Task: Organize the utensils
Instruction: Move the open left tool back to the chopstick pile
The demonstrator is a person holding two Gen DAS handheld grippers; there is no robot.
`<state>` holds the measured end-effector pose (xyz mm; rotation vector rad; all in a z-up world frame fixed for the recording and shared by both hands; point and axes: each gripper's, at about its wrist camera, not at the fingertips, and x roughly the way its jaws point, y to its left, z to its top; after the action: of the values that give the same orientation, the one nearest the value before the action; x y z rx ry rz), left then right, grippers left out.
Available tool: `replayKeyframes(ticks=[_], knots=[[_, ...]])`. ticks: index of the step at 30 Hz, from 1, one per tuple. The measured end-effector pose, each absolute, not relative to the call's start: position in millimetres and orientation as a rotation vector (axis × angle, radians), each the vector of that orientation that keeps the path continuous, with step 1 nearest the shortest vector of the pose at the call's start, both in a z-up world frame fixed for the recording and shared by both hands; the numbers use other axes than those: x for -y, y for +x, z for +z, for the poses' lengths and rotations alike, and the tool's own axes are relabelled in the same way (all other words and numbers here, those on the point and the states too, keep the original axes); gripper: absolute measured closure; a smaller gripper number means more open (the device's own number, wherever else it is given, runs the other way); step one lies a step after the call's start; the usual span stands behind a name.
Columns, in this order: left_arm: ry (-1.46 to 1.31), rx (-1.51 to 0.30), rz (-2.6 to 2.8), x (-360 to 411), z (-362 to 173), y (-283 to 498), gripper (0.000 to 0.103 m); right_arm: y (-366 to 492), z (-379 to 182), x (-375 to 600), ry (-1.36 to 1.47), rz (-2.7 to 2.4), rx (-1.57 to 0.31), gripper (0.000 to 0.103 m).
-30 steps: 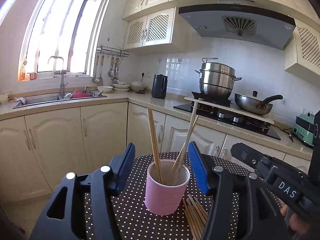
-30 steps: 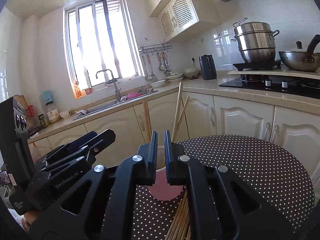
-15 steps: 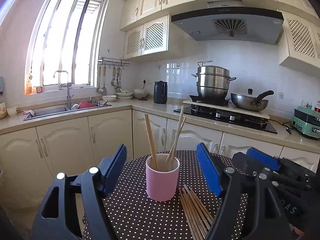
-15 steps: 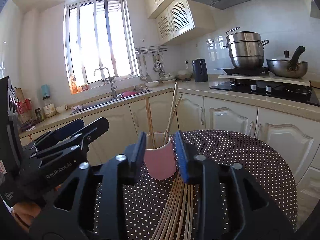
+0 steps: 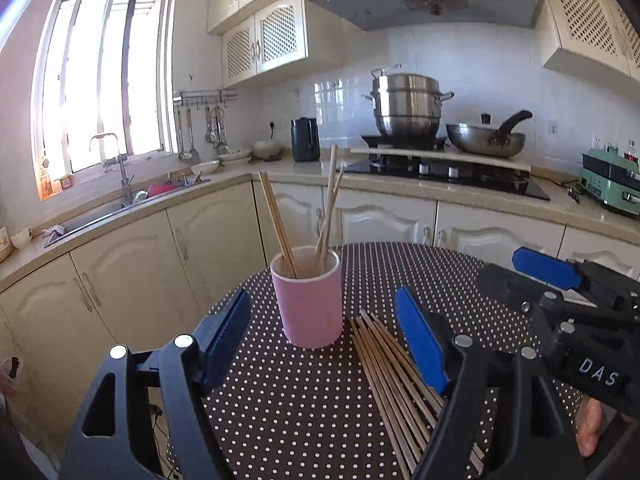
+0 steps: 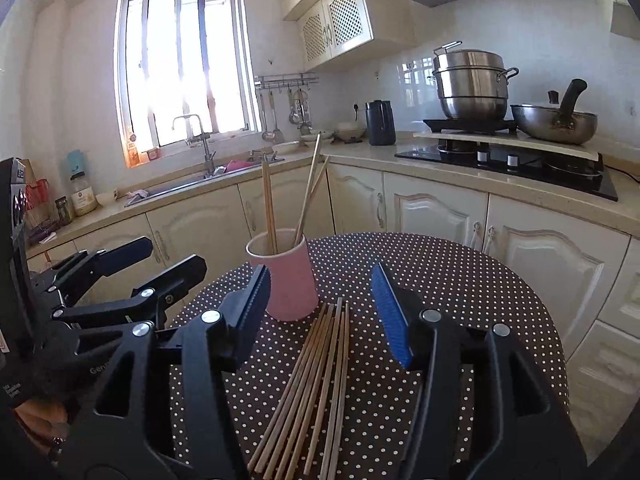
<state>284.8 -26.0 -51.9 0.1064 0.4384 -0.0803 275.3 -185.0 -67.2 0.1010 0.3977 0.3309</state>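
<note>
Right wrist view: the right gripper is seen with jaws that have just been opening, spread and empty above the loose chopsticks laid on the dotted table beside the pink cup, while the left gripper is likewise spread, nothing held

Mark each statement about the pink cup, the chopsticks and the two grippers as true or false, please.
1. The pink cup stands upright on the dotted table. True.
2. The cup is empty. False: a few chopsticks stand in it.
3. A bundle of loose chopsticks lies on the table beside the cup. True.
4. The right gripper is shut on a chopstick. False: it is open and holds nothing.
5. The left gripper grips the cup. False: it is open and apart from the cup.
</note>
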Motion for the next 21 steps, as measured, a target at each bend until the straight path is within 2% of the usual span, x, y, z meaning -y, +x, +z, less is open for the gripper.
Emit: replayKeyframes(ticks=[11,16,17,18,21], knots=[[0.066,-0.881,-0.154,29,-122,344,0.029,308,-110,200,0.113,0.335,-0.650,0.049],[0.060,-1.015,-0.155,30,-150,361,0.030,321,-129,201,0.115,0.346,-0.748,0.049],[0.072,-1.028,-0.148,32,-153,364,0.035,322,-133,201,0.118,0.348,-0.762,0.049],[0.081,-1.048,-0.146,34,-158,366,0.045,323,-134,202,0.119,0.350,-0.771,0.049],[0.062,-1.103,-0.144,33,-170,372,0.051,328,-142,201,0.120,0.357,-0.801,0.049]])
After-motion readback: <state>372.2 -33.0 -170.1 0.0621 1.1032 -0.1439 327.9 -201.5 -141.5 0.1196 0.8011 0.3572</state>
